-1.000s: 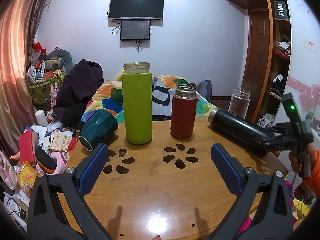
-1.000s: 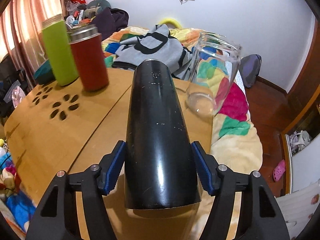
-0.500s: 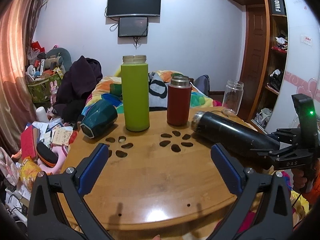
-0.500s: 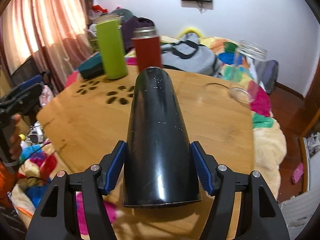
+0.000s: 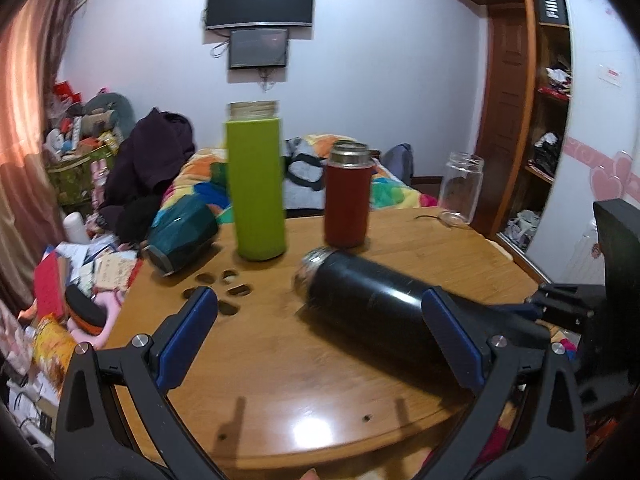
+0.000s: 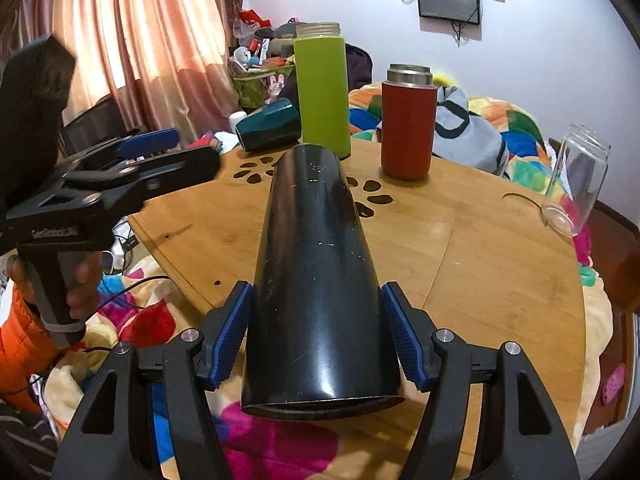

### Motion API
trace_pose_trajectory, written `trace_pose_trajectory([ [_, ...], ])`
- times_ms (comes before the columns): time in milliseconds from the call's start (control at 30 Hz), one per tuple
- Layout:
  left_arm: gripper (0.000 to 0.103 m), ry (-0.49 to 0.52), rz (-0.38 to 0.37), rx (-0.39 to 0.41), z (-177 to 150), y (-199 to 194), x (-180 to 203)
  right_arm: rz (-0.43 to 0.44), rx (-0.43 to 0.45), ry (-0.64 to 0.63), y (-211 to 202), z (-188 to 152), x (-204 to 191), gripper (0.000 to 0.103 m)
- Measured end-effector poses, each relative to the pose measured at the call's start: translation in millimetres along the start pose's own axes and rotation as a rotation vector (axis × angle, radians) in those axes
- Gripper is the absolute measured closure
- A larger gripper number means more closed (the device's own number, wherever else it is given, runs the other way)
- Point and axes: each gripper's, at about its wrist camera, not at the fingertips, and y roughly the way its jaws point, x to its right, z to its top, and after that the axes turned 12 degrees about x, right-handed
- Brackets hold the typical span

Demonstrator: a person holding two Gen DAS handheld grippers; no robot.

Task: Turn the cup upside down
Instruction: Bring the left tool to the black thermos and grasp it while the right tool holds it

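My right gripper is shut on a long black flask cup near its base and holds it lying flat above the round wooden table. In the left wrist view the same black cup lies across the right half, its steel mouth pointing left, with the right gripper behind it at the right edge. My left gripper is open and empty over the table's near edge; its right finger overlaps the cup in the image. The left gripper also shows in the right wrist view.
A tall green bottle, a red flask and a clear glass jar stand on the table. A dark teal cup lies on its side at the left. A bed with a colourful blanket lies behind.
The right gripper has swung the black cup leftward and nearer over the table, toward the left gripper. The left gripper stays open.
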Motion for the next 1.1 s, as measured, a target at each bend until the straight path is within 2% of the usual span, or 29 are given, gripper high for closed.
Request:
trace_pose_trajectory([
  [233,0.0,0.082,-0.082,-0.006,0.3,26.5,33.1,0.002,0.033,0.038,-7.7,-4.7,1.3,0.041],
  [367,0.0,0.114,-0.098,-0.041,-5.3,36.5,41.9,-0.006,0.049,0.061,-15.7,-8.7,4.1,0.04],
  [800,0.0,0.078,-0.117,-0.08,-8.5,30.0,25.6,-0.006,0.04,0.118,-24.3,-25.2,8.0,0.04],
  [1100,0.0,0.102,-0.103,-0.067,-23.2,10.6,16.5,-0.03,0.04,0.1,-30.3,-7.5,6.5,0.041],
])
